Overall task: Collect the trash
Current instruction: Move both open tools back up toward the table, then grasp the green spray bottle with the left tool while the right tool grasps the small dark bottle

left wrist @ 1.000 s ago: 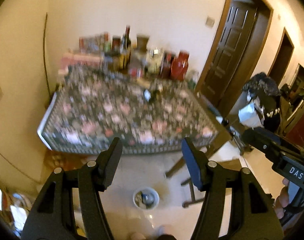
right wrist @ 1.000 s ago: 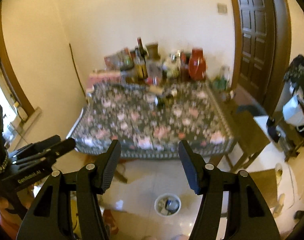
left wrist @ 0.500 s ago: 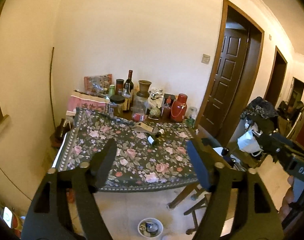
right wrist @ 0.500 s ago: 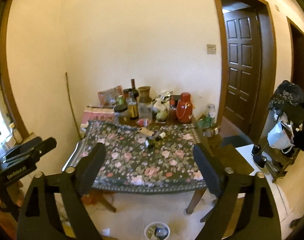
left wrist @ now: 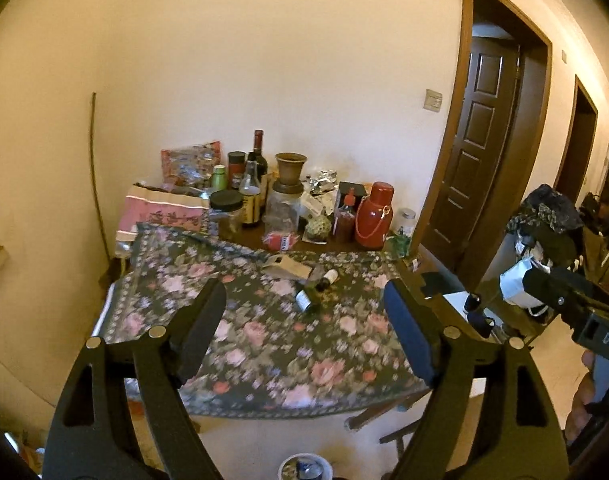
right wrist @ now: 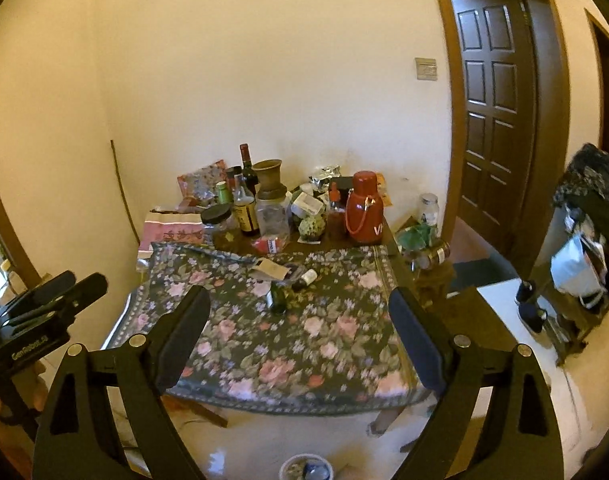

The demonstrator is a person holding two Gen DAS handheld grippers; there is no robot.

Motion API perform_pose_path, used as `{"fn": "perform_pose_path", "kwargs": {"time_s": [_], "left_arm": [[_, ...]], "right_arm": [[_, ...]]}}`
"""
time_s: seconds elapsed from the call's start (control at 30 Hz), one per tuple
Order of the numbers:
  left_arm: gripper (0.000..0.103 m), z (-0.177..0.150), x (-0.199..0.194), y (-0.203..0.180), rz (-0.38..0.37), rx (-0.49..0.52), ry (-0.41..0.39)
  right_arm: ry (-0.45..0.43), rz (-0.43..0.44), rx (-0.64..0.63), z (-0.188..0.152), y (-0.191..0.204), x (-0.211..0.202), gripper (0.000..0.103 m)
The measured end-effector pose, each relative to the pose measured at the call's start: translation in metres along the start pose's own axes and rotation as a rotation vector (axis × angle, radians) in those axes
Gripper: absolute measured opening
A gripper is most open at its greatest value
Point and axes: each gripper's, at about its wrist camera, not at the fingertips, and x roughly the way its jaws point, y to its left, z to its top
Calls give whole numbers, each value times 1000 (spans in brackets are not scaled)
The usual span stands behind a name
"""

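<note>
Before the floral tablecloth's [left wrist: 264, 344] near edge, left gripper [left wrist: 304, 332] opening, nothing between, right gripper [right wrist: 300, 336] spread empty, bare floor [right wrist: 264, 440] below.

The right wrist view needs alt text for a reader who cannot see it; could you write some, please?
The right gripper, open and empty, points at a table under a floral tablecloth. A small dark bottle lies mid-cloth; bottles, jars and a red thermos crowd the far edge.
</note>
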Motion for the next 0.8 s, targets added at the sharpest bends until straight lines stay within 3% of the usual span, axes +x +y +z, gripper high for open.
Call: {"fn": "perform_pose_path", "kwargs": {"time_s": [0.37, 0.57, 0.8], "left_arm": [[81, 37, 97, -50, 52, -34, 21], [81, 37, 160, -44, 54, -28, 114], [81, 24, 252, -17, 21, -5, 282]], "right_arm": [[70, 66, -66, 45, -39, 77, 89], [154, 59, -75, 51, -42, 123, 89], [239, -76, -45, 49, -36, 182, 89]]}}
